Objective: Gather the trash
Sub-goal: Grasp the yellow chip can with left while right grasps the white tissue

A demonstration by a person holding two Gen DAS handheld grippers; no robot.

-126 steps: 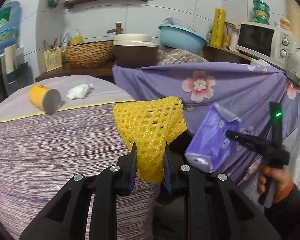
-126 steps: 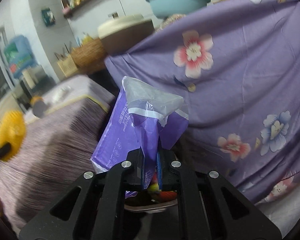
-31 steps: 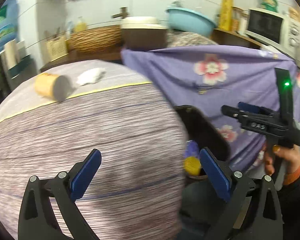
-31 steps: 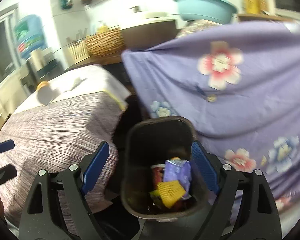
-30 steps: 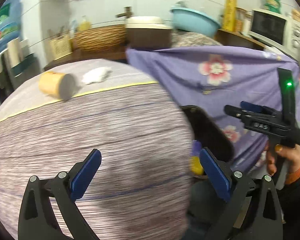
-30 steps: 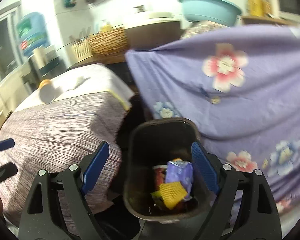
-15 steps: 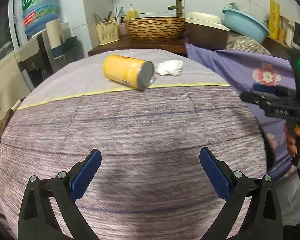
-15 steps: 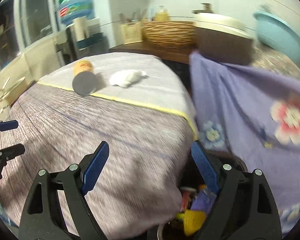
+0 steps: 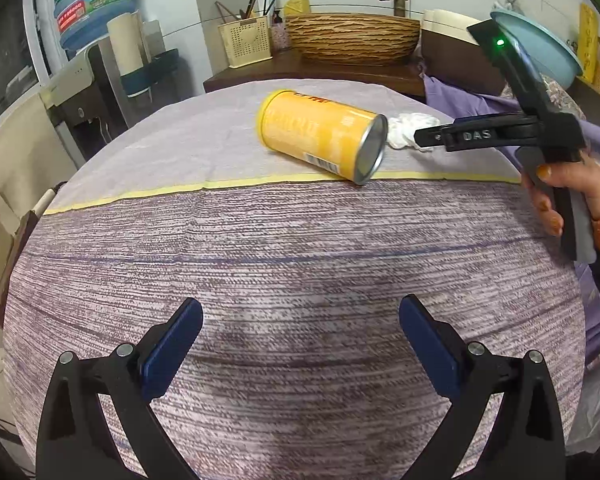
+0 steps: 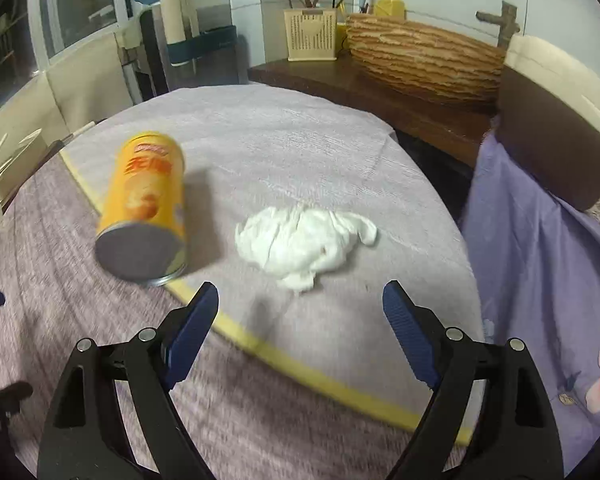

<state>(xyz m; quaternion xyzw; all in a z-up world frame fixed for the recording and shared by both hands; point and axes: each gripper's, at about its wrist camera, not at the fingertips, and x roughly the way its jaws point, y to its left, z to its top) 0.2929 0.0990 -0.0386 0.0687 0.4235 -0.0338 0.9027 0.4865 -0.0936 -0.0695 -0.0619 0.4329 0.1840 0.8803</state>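
- The yellow can [image 10: 146, 208] lies on its side on the tabletop [image 9: 300, 264], its metal end toward the cameras; the crumpled white tissue [image 10: 304, 240] sits just beside it, apart from it in the right wrist view.
- What has changed: four seconds ago the left claw [image 9: 300, 344] clenched a yellow foam net and the right claw [image 10: 300, 320] a purple packet; a second ago both pieces lay in the bin; now both claws are released and empty, swung away from the bin to face the tabletop; so two pieces look collected and these two remain.
- The tissue lies directly ahead of the right claw, near and centred between its spread jaws, not yet touched; the can is off to that claw's left.
- The can lies well ahead of the left claw, across the striped cloth; the right claw reaches in beside the tissue in the left wrist view.
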